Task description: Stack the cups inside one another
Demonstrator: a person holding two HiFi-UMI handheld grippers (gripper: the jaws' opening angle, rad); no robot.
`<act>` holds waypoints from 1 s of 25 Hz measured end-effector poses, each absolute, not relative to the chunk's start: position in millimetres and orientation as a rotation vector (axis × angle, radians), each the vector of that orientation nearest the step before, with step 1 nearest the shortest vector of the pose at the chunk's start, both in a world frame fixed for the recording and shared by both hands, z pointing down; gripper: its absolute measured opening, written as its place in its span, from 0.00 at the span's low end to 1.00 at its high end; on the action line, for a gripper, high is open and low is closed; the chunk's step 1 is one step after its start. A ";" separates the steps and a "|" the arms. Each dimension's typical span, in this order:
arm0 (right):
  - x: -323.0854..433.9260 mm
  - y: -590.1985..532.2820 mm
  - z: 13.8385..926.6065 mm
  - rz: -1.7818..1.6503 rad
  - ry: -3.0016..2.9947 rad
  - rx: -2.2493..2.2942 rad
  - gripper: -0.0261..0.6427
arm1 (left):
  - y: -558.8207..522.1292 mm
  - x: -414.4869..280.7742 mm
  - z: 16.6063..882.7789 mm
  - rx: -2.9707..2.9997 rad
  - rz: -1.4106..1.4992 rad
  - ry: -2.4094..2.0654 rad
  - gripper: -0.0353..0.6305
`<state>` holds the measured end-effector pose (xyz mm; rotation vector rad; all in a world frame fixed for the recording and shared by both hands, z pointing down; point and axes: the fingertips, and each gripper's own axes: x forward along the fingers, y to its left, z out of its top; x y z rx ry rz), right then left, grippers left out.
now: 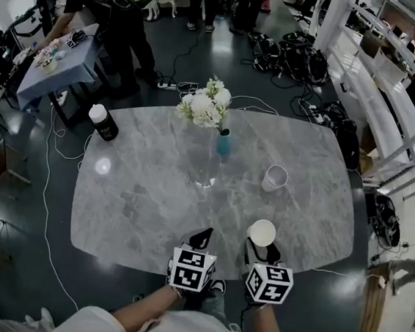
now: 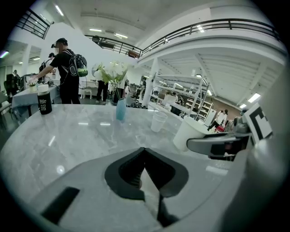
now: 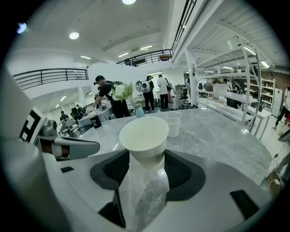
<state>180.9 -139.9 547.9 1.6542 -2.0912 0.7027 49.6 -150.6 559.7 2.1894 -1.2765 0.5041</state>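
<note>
My right gripper [image 3: 144, 159] is closed on a white paper cup [image 3: 144, 135], pads pressing the tapered wall below the rim, mouth upward. It sits over the near edge of the marble table [image 1: 138, 191], and I cannot tell whether its base is off the surface. I judge it very light and thin-walled: a hard squeeze will dent it or push it oval, and too slack a hold lets it slide through the pads. A gentle grip on the wall keeps the rim round, though a low hold may meet the other rim before the cup seats. The other cup [image 1: 275, 177] stands upright farther out on the table, well apart from mine. Being empty, it will likely skate or tip if I come in off-centre. My left gripper [image 2: 145, 153] has its jaws together on nothing, just beside the right one. The blue vase [image 1: 224, 144] with white flowers [image 1: 205, 108] stands left of that cup, near but not in my line. The black bottle [image 1: 104, 123] is far off to the left.
</note>
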 end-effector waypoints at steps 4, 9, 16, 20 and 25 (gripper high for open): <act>184.6 -162.9 530.7 0.648 -2.111 1.665 0.36 | -171.2 54.6 541.2 2.219 0.477 -1.298 0.04; 202.4 -187.3 513.0 0.636 -2.120 1.666 0.36 | -191.0 68.6 522.9 2.218 0.462 -1.317 0.04; 217.9 -216.3 516.4 0.647 -2.130 1.677 0.36 | -215.0 79.7 529.8 2.210 0.459 -1.337 0.04; 224.4 -229.6 519.9 0.660 -2.135 1.671 0.36 | -227.6 83.0 537.1 2.194 0.465 -1.347 0.04; 231.4 -251.1 519.7 0.662 -2.160 1.652 0.37 | -244.1 91.4 544.0 2.188 0.477 -1.354 0.04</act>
